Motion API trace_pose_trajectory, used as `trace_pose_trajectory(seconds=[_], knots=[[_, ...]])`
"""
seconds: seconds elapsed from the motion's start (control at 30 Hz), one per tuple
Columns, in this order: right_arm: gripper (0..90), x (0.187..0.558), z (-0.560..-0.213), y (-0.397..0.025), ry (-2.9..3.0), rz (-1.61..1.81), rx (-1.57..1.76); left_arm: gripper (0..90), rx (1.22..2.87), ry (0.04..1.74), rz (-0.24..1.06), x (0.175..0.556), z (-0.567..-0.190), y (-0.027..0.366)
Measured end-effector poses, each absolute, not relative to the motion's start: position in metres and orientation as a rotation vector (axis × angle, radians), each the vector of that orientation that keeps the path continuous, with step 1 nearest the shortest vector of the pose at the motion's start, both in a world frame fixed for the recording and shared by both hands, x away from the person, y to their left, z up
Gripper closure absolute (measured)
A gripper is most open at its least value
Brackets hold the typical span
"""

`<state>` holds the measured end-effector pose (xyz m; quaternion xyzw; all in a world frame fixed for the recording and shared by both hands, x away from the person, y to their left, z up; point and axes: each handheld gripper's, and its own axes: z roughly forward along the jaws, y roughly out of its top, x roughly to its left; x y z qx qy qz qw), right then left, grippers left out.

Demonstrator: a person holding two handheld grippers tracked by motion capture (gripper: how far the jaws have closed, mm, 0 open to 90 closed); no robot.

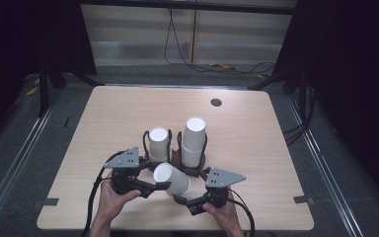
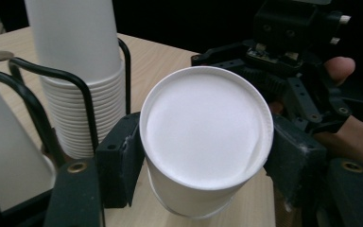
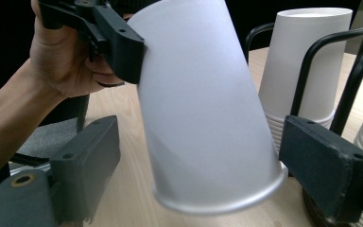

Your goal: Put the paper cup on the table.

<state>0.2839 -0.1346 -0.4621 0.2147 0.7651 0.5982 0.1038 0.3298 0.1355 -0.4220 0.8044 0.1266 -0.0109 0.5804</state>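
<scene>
The left gripper (image 1: 159, 187) clamps a tilted paper cup (image 1: 172, 179) near its base, just in front of the cup rack (image 1: 177, 148); the right gripper (image 1: 180, 199) stands wide, jaws flanking the cup's rim, on the table (image 1: 256, 148).

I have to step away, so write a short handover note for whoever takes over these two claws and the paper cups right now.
Left claw: shut on the loose paper cup, near its closed base, cup tilted above the table.
Right claw: open, jaws either side of the cup's rim end, not clearly touching.
Two stacks of upside-down cups sit in the black wire holder: left stack, taller right stack.
Done: one cup is out and in hand.
Left: probably close the right claw on it, then pass or place it; destination unclear.
</scene>
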Motion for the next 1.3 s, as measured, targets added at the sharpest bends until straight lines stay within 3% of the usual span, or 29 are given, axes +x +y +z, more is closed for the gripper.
trace_pose_trajectory(seconds=[1.23, 1.3], knots=[[23.9, 0.292, -0.475, -0.126, 2.305, 1.701, 0.594, 33.5, 1.85, 0.291, -0.098, 0.333, -0.434, 0.134], [24.1, 0.292, -0.475, -0.126, 2.305, 1.698, 0.595, 30.4, 1.851, 0.296, -0.089, 0.333, -0.434, 0.134]])
